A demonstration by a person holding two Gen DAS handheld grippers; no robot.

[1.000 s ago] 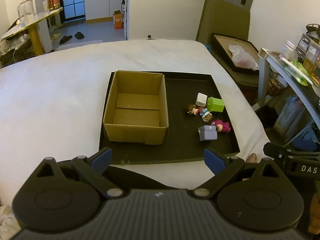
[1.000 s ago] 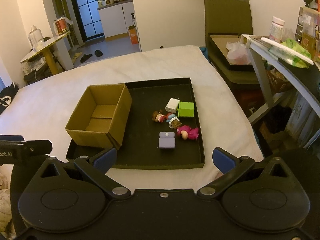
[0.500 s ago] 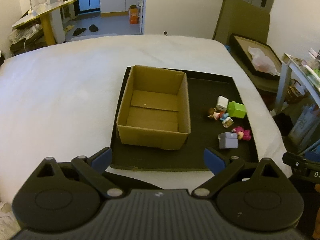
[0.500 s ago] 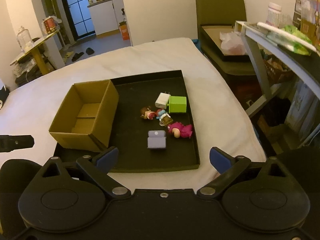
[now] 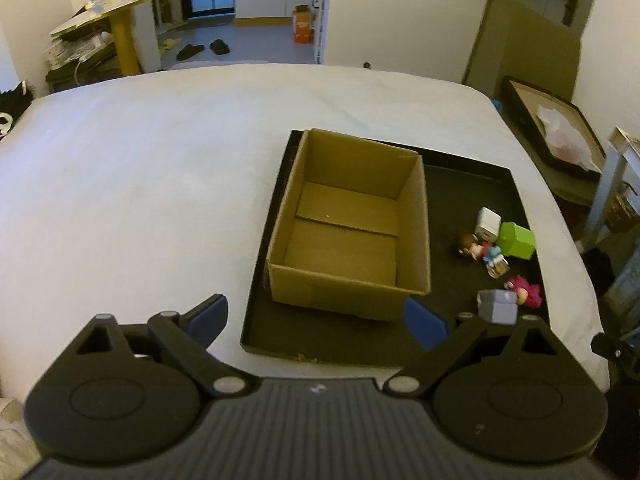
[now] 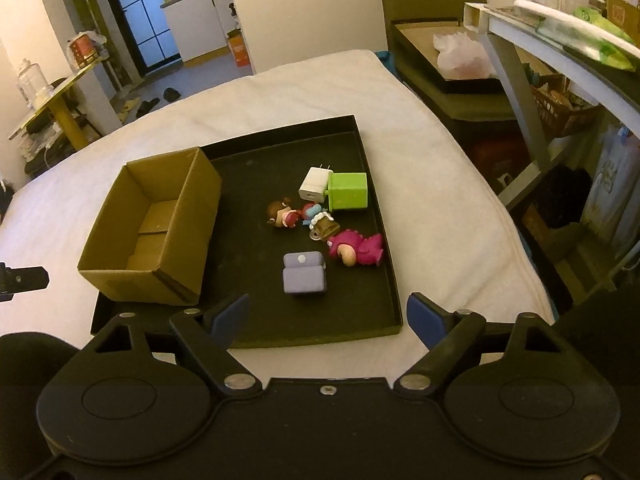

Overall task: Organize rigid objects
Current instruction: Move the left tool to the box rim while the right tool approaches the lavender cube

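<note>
Change: since a second ago both my claws have dropped closer to the black tray (image 6: 376, 216); the toys look bigger in the right view, and the box has slid toward centre in the left view.
Meaning: I judge this the approach; nothing is sorted yet, and the cardboard box (image 5: 352, 232) is empty.
Right claw (image 6: 328, 316): jaws closing, nothing between them; purple block (image 6: 304, 272) just ahead at 12 o'clock.
Left claw (image 5: 316, 316): wide open, empty; box at 12 o'clock.
Toys: clustered on the tray's right half, at 3 o'clock from the box, on the bed (image 5: 140, 184).
Shapes: green cube (image 6: 348, 191) and white charger (image 6: 313, 185) hard and boxy; pink figure (image 6: 358, 249) rounded, lying down.
Surfaces: corrugated matte box, soft white bedding.
</note>
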